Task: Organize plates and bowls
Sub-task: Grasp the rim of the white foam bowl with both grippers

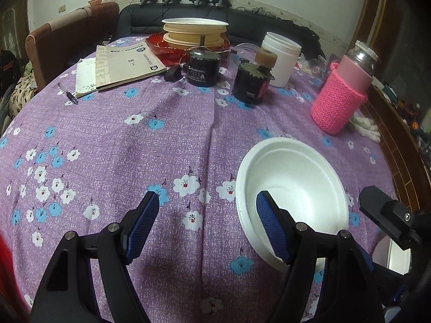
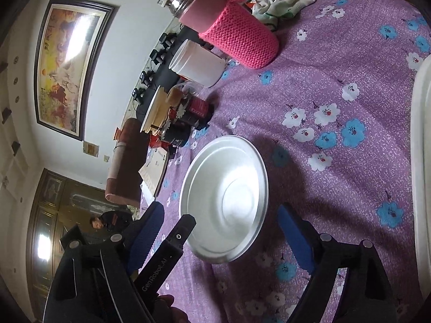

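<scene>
A white foam bowl (image 1: 292,188) lies on the purple flowered cloth at the right. My left gripper (image 1: 207,220) is open and empty; its right finger (image 1: 272,223) reaches over the bowl's near-left rim, its left finger over bare cloth. The bowl also shows in the right wrist view (image 2: 225,196), tilted by the rolled camera. My right gripper (image 2: 221,231) is open and empty, its jaws on either side of the bowl's near edge. A second white dish (image 2: 421,161) is cut off at the right edge. A stack of cream plates on a red dish (image 1: 195,36) stands at the far side.
A pink knit-sleeved flask (image 1: 343,91), a white tub (image 1: 281,59), two black motor units (image 1: 203,67), a booklet (image 1: 124,63), a pen (image 1: 68,94) and white gloves (image 1: 365,127) lie across the table's far half. The table's wooden edge (image 1: 398,145) runs down the right.
</scene>
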`<action>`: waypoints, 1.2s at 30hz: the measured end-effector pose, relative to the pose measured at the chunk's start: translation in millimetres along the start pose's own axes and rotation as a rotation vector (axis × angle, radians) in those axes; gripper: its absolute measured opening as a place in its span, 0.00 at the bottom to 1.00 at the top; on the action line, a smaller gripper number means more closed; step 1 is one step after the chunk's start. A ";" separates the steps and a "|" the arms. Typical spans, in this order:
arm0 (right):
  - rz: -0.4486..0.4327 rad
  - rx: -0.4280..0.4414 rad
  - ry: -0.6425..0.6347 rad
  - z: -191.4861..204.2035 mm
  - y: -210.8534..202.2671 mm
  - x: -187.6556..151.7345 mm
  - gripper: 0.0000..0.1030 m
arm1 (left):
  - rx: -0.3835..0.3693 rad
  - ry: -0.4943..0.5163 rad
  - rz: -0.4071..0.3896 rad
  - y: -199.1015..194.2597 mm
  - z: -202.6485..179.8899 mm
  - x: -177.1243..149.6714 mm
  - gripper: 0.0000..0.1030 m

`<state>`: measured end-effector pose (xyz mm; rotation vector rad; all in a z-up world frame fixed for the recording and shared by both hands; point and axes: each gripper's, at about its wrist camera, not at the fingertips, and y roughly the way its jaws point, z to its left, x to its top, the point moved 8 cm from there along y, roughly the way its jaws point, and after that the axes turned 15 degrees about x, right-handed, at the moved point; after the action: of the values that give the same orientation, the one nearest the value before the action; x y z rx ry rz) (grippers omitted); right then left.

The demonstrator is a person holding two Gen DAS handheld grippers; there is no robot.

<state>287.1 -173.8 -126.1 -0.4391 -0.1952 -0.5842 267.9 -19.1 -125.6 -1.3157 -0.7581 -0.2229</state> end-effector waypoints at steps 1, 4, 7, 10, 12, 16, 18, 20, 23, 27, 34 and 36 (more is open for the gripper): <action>-0.003 -0.002 -0.007 0.1 0.3 0.5 0.82 | -0.002 0.002 0.000 0.5 -0.4 -0.2 0.72; -0.004 -0.005 -0.016 -0.5 2.1 0.9 0.82 | -0.008 0.011 0.001 2.8 -3.1 -1.5 0.72; -0.005 -0.007 -0.026 -1.5 4.4 0.5 0.79 | -0.015 0.014 -0.005 4.6 -4.3 -1.9 0.72; -0.006 -0.015 -0.025 -5.7 5.6 -0.3 0.74 | -0.018 0.025 0.002 8.7 -5.7 -4.0 0.72; 0.000 -0.016 -0.019 -8.7 7.2 -1.0 0.71 | -0.008 0.028 0.006 12.8 -5.5 -5.8 0.72; 0.008 -0.025 -0.017 -12.8 10.2 -3.2 0.68 | -0.014 0.029 0.013 14.0 -5.4 -7.2 0.65; 0.008 -0.031 -0.019 -13.9 10.2 -3.7 0.63 | -0.007 0.031 0.004 13.0 -4.7 -6.6 0.57; 0.010 -0.041 -0.023 -14.8 9.9 -4.1 0.56 | -0.008 0.036 0.007 14.1 -5.1 -7.2 0.49; 0.027 -0.069 -0.023 -20.2 12.7 -6.1 0.40 | -0.015 0.054 0.012 15.6 -8.3 -9.6 0.41; 0.039 -0.090 -0.025 -24.3 13.2 -7.8 0.20 | -0.037 0.073 -0.004 9.5 -13.2 -9.9 0.26; 0.043 -0.107 -0.047 -23.5 13.2 -9.4 0.17 | -0.079 0.072 0.011 7.2 -15.9 -10.9 0.16; 0.044 -0.108 -0.049 -23.7 13.4 -9.4 0.16 | -0.098 0.060 0.022 7.5 -15.0 -10.2 0.13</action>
<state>288.4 -170.0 -154.6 -0.5617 -0.2009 -0.5431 270.0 -33.6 -138.6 -1.4031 -0.6890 -0.2834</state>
